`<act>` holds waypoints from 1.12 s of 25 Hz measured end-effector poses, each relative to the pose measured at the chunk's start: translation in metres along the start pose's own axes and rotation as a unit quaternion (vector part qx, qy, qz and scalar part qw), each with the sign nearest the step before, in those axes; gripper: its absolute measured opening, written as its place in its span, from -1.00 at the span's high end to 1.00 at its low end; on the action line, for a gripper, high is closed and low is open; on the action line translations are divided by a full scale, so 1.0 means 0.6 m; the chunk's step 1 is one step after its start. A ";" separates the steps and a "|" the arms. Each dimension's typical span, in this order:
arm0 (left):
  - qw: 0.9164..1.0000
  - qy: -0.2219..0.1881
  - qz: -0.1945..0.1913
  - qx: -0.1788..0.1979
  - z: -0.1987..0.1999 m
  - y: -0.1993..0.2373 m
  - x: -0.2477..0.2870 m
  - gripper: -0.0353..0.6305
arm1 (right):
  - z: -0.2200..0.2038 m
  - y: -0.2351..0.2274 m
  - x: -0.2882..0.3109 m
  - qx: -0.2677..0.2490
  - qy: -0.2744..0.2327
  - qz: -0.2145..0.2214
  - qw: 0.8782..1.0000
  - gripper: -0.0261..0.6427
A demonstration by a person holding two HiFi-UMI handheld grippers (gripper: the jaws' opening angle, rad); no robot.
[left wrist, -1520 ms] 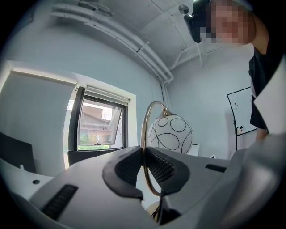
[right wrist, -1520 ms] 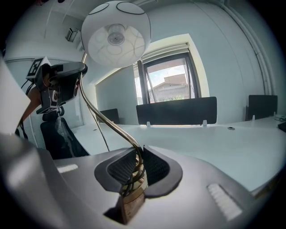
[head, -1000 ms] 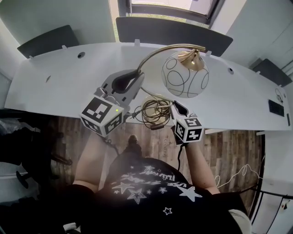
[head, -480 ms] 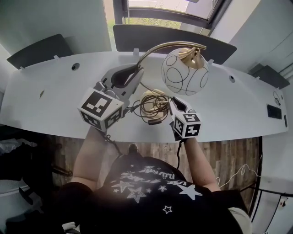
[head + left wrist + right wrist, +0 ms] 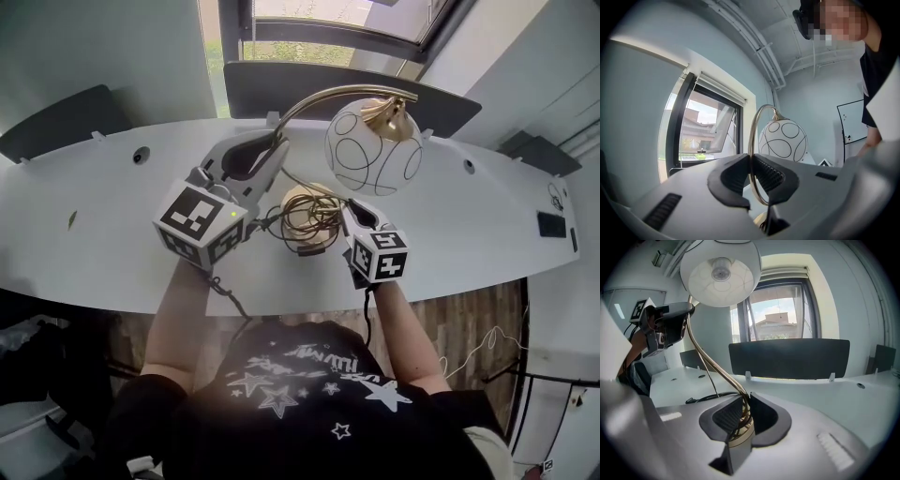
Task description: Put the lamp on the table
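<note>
The lamp has a white globe shade [image 5: 373, 148] with black rings, a curved brass stem [image 5: 319, 97] and a brass base [image 5: 302, 208] wrapped in coiled cord. My left gripper [image 5: 272, 156] is shut on the stem partway up; in the left gripper view the thin stem [image 5: 750, 140] runs between the ribbed pads, with the globe [image 5: 783, 139] behind it. My right gripper [image 5: 347, 212] is shut on the foot of the stem and the cord just above the base [image 5: 738, 438]. From there the globe [image 5: 721, 270] hangs overhead. The base is over the white table [image 5: 94, 216]; whether it touches I cannot tell.
Dark screen panels [image 5: 309, 80] stand along the table's far edge, with a window behind them. Small round cable holes [image 5: 141, 156] dot the tabletop. A black cord [image 5: 701, 397] trails on the table left of the base. Wooden floor [image 5: 469, 309] shows below the front edge.
Both grippers have carried the lamp forward, away from the table's front edge and further in over the tabletop. The grips on the stem and the base look unchanged.
</note>
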State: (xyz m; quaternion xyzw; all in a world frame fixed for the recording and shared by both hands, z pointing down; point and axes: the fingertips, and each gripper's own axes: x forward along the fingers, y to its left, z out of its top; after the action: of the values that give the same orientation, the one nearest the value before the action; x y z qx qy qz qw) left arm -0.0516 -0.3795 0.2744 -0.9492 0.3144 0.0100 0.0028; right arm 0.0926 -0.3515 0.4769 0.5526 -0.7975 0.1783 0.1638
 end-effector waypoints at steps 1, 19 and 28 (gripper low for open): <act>1.000 -0.001 -0.003 -0.001 0.000 0.006 0.003 0.76 | 0.002 -0.001 0.005 0.002 0.000 -0.002 1.000 0.79; 0.999 0.026 0.034 0.003 -0.018 0.099 0.096 0.76 | 0.044 -0.063 0.146 -0.008 0.020 0.031 0.999 0.79; 0.997 0.039 0.058 0.009 -0.047 0.163 0.154 0.76 | 0.069 -0.097 0.233 -0.005 0.031 0.053 0.998 0.79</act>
State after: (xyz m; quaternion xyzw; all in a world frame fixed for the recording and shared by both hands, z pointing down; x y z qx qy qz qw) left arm -0.0351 -0.5133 0.3005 -0.9290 0.3689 -0.0303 -0.0015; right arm 0.0976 -0.5049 0.5104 0.5030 -0.8211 0.2001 0.1811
